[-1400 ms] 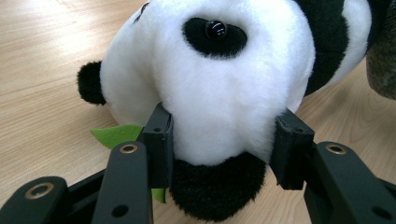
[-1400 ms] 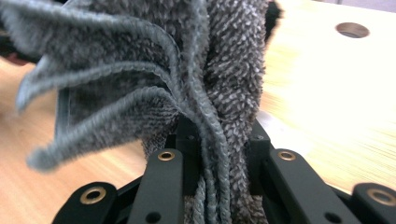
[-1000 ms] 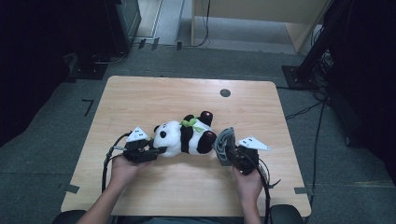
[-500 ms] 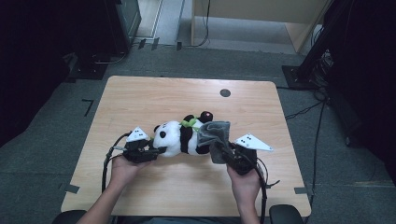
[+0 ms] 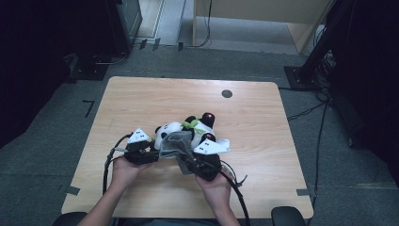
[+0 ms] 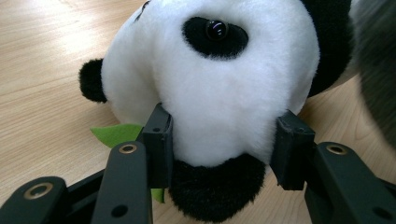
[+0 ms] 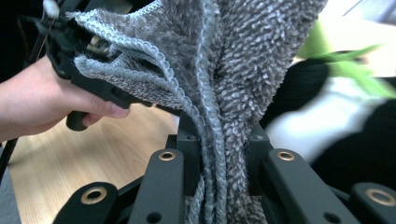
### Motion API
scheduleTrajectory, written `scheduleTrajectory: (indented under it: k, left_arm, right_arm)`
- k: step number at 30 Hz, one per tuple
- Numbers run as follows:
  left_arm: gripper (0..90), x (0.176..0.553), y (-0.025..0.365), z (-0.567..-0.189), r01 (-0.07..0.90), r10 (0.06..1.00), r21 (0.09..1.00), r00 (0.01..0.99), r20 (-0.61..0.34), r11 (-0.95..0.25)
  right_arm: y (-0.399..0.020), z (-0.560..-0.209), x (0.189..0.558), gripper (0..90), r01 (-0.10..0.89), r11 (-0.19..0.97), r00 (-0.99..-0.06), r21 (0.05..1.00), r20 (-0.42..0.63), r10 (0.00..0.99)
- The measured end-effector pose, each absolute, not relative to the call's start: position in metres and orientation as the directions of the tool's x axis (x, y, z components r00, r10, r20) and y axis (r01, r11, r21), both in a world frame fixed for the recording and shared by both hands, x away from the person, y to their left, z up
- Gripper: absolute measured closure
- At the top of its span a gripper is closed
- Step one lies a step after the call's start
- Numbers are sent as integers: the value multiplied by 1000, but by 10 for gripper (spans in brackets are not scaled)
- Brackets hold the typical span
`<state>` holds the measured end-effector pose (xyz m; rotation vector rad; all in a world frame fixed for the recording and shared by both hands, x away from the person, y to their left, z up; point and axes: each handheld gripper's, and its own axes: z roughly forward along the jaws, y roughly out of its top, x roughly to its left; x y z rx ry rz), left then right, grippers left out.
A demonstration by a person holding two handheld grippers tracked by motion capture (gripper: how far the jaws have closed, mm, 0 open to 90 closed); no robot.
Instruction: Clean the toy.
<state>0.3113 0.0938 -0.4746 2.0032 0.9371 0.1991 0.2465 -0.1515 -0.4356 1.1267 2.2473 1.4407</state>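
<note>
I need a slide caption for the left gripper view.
Left gripper clamps plush panda's head on the wooden table.

Right gripper (image 5: 188, 160) and its grey cloth (image 5: 175, 142), now further left, over the panda's (image 5: 188, 132) head

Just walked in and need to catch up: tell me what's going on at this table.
A person is working on a plush panda with a gripper in each hand. The left gripper is clamped on the panda's head, pinning it on the wooden table. The right gripper is shut on a bunched grey cloth, which lies over the panda's head end, next to the left gripper. It looks like wiping or covering the toy, though which is unclear.
</note>
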Motion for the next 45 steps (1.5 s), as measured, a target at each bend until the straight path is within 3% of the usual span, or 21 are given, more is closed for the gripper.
scheduleTrajectory:
  k: [9, 12, 28, 45]
  left_arm:
    - [504, 311, 94, -474, 539, 685, 778, 700, -202, -321]
    - [507, 311, 93, -474, 541, 688, 778, 697, -202, -320]
    - [512, 312, 94, -474, 536, 676, 777, 709, -202, -331]
    - [514, 312, 92, -474, 535, 670, 776, 714, -204, -333]
  right_arm:
    - [-129, -462, 267, 760, 516, 204, -685, 832, 258, 682]
    - [-128, -467, 270, 760, 485, 237, -688, 841, 200, 698]
    - [-172, -466, 260, 765, 499, 240, -619, 833, 149, 771]
    - [-228, -458, 252, 761, 504, 154, -521, 850, 157, 839]
